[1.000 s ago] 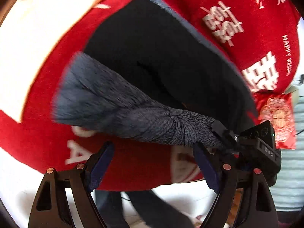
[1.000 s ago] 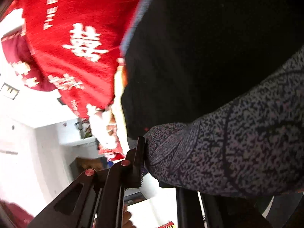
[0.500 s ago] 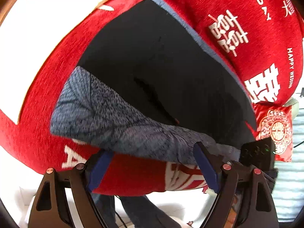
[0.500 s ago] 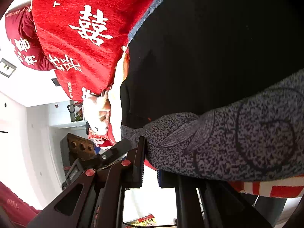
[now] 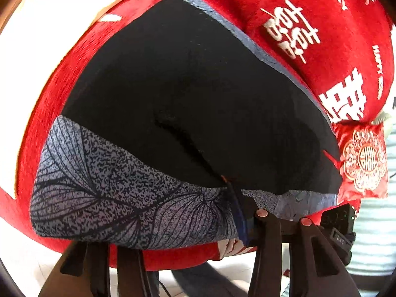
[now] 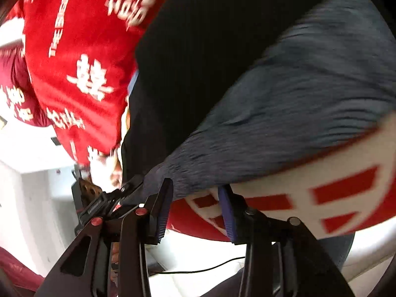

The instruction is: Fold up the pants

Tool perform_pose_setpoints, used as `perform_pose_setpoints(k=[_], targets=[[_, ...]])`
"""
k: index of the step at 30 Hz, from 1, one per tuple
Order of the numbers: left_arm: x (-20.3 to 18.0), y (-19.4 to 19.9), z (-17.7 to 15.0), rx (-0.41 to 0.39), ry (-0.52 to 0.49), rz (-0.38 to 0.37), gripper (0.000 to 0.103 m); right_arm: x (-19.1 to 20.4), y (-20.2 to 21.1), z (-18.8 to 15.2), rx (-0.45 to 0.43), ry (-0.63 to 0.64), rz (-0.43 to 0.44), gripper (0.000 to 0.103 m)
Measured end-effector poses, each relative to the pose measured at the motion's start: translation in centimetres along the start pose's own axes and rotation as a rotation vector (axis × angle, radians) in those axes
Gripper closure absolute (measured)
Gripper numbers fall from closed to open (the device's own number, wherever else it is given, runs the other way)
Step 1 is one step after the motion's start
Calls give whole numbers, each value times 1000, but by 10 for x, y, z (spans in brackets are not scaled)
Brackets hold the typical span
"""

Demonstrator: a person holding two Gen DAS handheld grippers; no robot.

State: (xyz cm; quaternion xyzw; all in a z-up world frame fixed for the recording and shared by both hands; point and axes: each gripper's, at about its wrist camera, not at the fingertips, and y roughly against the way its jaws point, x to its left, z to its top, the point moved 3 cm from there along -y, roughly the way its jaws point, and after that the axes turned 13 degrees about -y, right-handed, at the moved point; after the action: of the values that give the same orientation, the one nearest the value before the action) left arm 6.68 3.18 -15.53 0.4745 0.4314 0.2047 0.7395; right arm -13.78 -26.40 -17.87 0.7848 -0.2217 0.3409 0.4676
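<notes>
A: Left wrist view: the black pants (image 5: 198,94) lie spread on a red blanket (image 5: 334,24) printed with white characters. The grey leaf-patterned cuff (image 5: 118,188) runs along the near edge. The left gripper (image 5: 173,232) is closing on that cuff. The cloth fills the gap between its jaws, the blue pad pressed against its right end.

B: So the left side is taking hold?

A: That is the reading. The near-edge fold looks to be under way, with the left side securing the hem.

B: And the right wrist view?

A: The same patterned cuff (image 6: 297,113), blurred, sweeps across the frame above the right gripper (image 6: 195,208). Its jaws are opening. The cuff's tip hangs just above the left blue pad, and only blanket (image 6: 74,49) shows in the gap. It appears released. The other gripper shows at the left edge.

B: What does the next move call for?

A: Probably a firm pinch by the left, then the right finding a new hold further along the pants, so both lift and carry the edge over evenly.
</notes>
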Motion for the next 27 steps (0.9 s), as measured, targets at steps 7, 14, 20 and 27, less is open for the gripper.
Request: perform_pose_setpoints(k=[7,14,20,27], targets=[[-3,-7,4,23,-23,27,55,-45,19,19,-99,-268,286,64],[-15,21,22,-39,37,75,55,20,47,36,-79,-103,161,97],[-43,52,90,-158,37,125,55,121,63,91,37,151,54,96],[-50,14,207,-237,-58,294,51,181,15,201,139,234,-66,93]])
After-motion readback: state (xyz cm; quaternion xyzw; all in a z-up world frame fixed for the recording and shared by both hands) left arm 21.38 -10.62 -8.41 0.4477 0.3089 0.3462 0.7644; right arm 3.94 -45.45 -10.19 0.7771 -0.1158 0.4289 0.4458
